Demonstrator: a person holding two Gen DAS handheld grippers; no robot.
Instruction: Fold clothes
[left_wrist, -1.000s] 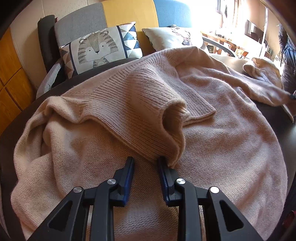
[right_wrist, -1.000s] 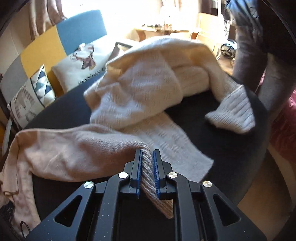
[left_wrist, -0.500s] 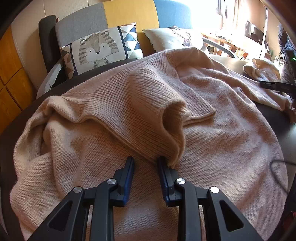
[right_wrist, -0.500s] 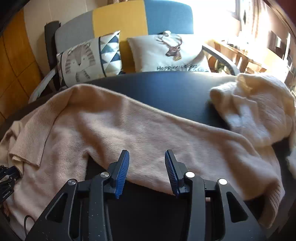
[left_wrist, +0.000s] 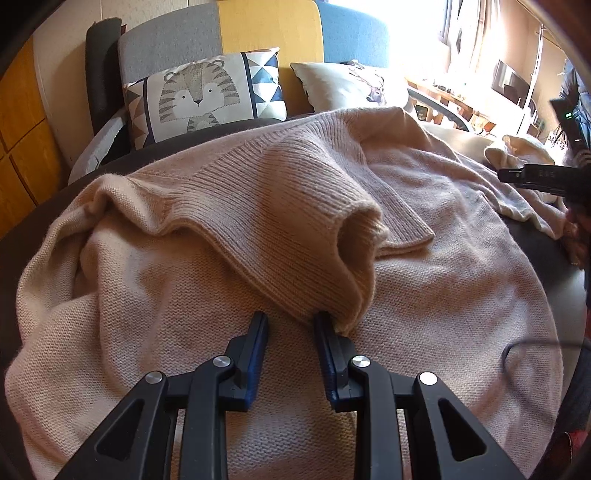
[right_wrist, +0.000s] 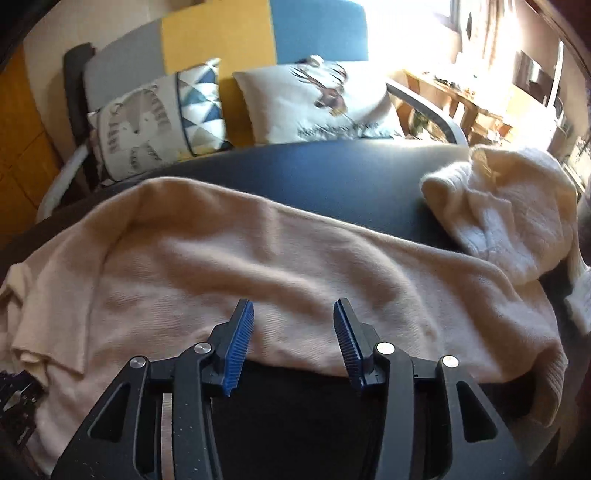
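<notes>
Now the pink sweater (left_wrist: 424, 288) lies spread over most of the dark table (right_wrist: 332, 166), which serves as the landmark. Its near hem reaches the table's near edge, and one sleeve runs along the table's middle toward the right side. A ribbed fold (left_wrist: 295, 229) is doubled back over the body and stands up in a hump. The left gripper (left_wrist: 290, 325) hovers low at that hump, jaws partly open and holding nothing; its right fingertip touches the ribbed edge. The right gripper (right_wrist: 293, 321) hangs over the sleeve's near edge, jaws wide open and empty, with bare table under its body. Bare table also shows beyond the sleeve, toward the far edge. A cream sweater (right_wrist: 517, 214) is heaped at the table's right end, touching the pink sleeve. Behind the table stands a sofa (right_wrist: 221, 40) with a tiger cushion (left_wrist: 199, 99) and a deer cushion (right_wrist: 325, 99). A thin cable (left_wrist: 524, 347) lies on the sweater near the table's right edge.
</notes>
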